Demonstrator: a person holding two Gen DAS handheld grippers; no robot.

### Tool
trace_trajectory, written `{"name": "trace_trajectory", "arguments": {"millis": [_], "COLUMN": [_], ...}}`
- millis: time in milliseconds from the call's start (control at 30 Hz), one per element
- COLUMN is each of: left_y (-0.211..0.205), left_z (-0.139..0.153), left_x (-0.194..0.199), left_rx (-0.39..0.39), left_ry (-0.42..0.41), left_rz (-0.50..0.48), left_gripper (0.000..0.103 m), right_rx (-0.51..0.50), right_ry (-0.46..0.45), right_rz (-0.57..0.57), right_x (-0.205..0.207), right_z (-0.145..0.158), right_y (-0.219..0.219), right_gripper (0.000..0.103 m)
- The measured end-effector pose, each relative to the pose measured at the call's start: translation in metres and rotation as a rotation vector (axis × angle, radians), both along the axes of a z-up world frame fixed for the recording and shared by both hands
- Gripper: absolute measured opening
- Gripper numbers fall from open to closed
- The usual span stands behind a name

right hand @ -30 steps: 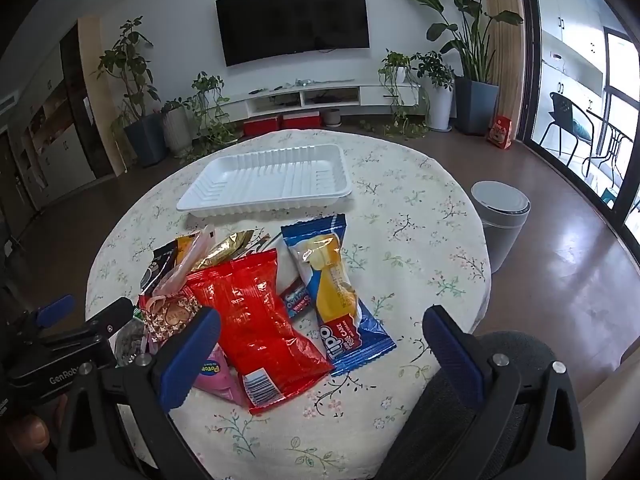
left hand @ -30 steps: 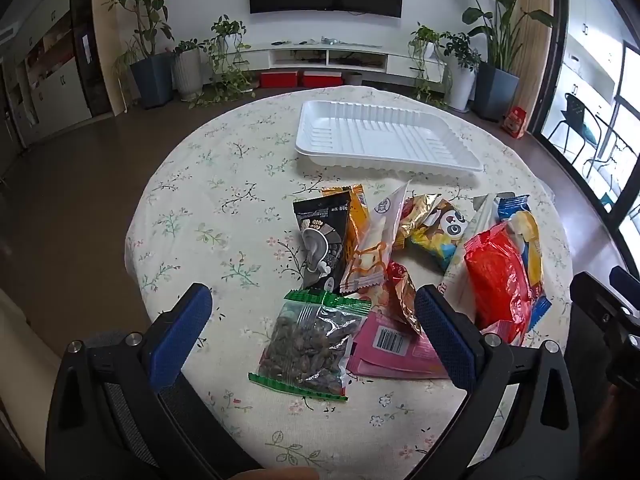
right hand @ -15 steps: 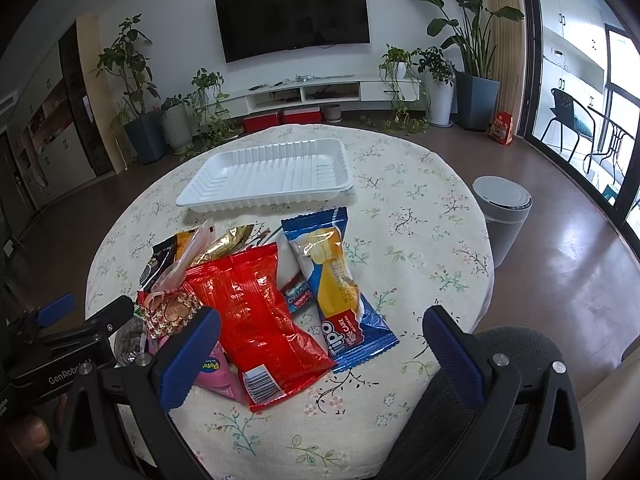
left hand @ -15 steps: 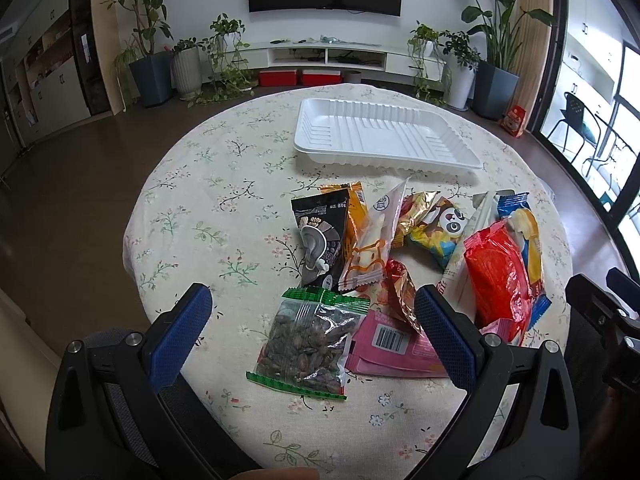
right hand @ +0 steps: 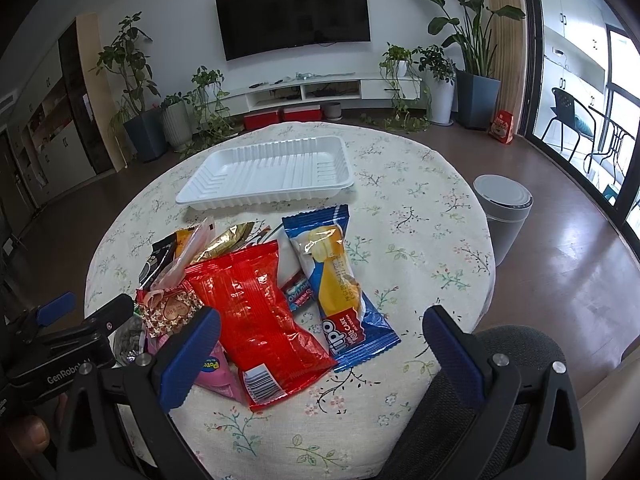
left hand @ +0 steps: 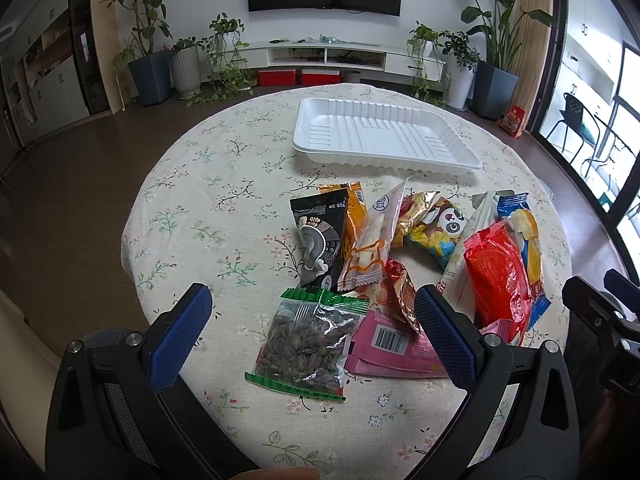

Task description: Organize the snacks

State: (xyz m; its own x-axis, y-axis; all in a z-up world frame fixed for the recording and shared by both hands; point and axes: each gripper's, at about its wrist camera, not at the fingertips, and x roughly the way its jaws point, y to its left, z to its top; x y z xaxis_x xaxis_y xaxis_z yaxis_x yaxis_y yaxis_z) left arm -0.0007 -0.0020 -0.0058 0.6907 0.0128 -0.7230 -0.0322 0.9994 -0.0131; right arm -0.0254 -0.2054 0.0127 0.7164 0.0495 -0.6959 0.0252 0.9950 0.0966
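A pile of snack packets lies on the round floral table: a clear seed bag with green edges, a pink packet, a black packet, a red bag and a blue Tipo cake pack. An empty white tray sits behind them; it also shows in the right wrist view. My left gripper is open and empty, hovering over the seed bag. My right gripper is open and empty above the red bag and the cake pack.
The tablecloth ends at a round edge. A grey bin stands on the floor to the right of the table. Plants and a TV unit line the far wall. A dark chair back is below my right gripper.
Both views have shifted slightly, with the table and snacks a little lower and nearer in frame. Both grippers stay open; no snack has moved.
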Motion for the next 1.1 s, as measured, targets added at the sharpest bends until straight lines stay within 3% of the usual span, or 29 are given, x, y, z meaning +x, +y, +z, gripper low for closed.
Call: {"name": "trace_trajectory", "arguments": {"millis": [1100], "left_y": [-0.0029], "left_z": [-0.0047], "left_x": [0.0019], "left_rx": [-0.001], "left_ry": [0.008], "left_rz": [-0.002], "left_gripper": [0.103], "right_rx": [-0.003], "right_ry": [0.025], "right_rz": [0.007], "right_x": [0.0010], "right_z": [-0.0067], "right_y": [0.0017], "right_gripper": [0.103]}}
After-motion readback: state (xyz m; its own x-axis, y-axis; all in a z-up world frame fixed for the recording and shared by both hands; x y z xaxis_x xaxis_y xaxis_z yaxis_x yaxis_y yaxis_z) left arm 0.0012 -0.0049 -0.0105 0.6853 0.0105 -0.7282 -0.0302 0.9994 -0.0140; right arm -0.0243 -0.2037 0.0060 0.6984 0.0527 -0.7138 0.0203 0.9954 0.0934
